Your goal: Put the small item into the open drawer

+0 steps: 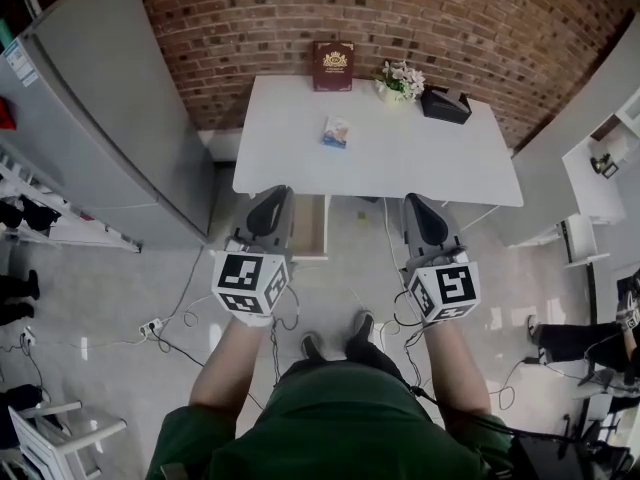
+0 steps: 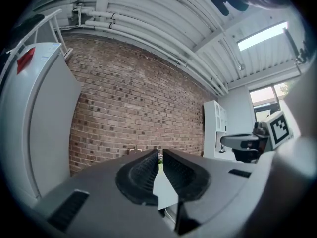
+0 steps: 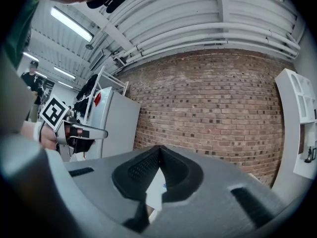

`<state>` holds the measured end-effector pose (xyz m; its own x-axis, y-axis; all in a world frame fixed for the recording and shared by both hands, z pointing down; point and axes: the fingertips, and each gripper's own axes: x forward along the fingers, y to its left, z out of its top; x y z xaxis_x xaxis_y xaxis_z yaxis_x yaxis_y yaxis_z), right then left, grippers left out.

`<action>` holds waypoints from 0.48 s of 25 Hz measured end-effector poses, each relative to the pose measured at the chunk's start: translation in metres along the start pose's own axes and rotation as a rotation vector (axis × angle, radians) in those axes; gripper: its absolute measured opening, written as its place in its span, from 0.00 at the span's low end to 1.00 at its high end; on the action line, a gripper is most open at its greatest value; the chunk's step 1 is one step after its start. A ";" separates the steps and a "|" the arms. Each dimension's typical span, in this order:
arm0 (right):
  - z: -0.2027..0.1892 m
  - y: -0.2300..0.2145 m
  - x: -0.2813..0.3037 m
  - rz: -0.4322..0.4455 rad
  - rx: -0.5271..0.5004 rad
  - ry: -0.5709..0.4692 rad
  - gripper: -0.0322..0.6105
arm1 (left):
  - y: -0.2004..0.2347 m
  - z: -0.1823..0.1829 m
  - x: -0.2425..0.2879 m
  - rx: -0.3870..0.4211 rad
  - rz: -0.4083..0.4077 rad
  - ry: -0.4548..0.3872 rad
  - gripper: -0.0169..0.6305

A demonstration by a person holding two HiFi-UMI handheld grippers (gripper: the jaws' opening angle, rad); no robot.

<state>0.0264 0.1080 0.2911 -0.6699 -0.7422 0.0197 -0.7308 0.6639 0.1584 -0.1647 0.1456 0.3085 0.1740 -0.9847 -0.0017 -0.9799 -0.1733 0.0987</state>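
Observation:
The small item, a blue and white packet [image 1: 336, 131], lies on the white table [image 1: 420, 158] left of its middle. Under the table's front edge a drawer [image 1: 311, 228] stands pulled open, pale wood inside. My left gripper [image 1: 272, 196] hovers beside the drawer's left side, short of the table, shut and empty [image 2: 160, 155]. My right gripper [image 1: 420, 204] is level with it in front of the table, its jaws closed with nothing between them [image 3: 159, 150]. Both point at the brick wall.
A dark red book [image 1: 333, 65], a flower pot [image 1: 401, 80] and a black object [image 1: 445, 104] stand along the table's back edge. A grey cabinet [image 1: 110, 118] is at the left. Cables [image 1: 170, 318] run over the floor. Another person's legs [image 1: 575, 340] are at the right.

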 end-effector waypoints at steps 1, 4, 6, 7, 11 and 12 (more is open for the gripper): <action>-0.004 -0.003 0.003 -0.001 0.005 0.004 0.05 | 0.000 -0.003 0.005 -0.002 -0.002 0.005 0.06; -0.015 -0.014 0.013 0.000 0.027 0.017 0.05 | -0.001 -0.008 0.019 0.000 -0.005 0.018 0.06; -0.020 -0.022 0.022 0.008 0.042 0.016 0.05 | 0.000 -0.009 0.028 0.009 0.003 0.024 0.06; -0.020 -0.026 0.028 0.015 0.047 0.012 0.05 | 0.002 -0.008 0.033 0.014 0.010 0.024 0.06; -0.015 -0.040 0.057 0.053 0.055 -0.021 0.05 | 0.014 0.000 0.055 0.035 0.050 0.019 0.06; -0.014 -0.045 0.065 0.063 0.055 -0.028 0.05 | 0.017 0.002 0.063 0.039 0.058 0.018 0.06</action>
<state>0.0174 0.0284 0.2993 -0.7179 -0.6961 0.0000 -0.6924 0.7141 0.1029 -0.1703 0.0810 0.3082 0.1178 -0.9928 0.0205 -0.9914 -0.1164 0.0594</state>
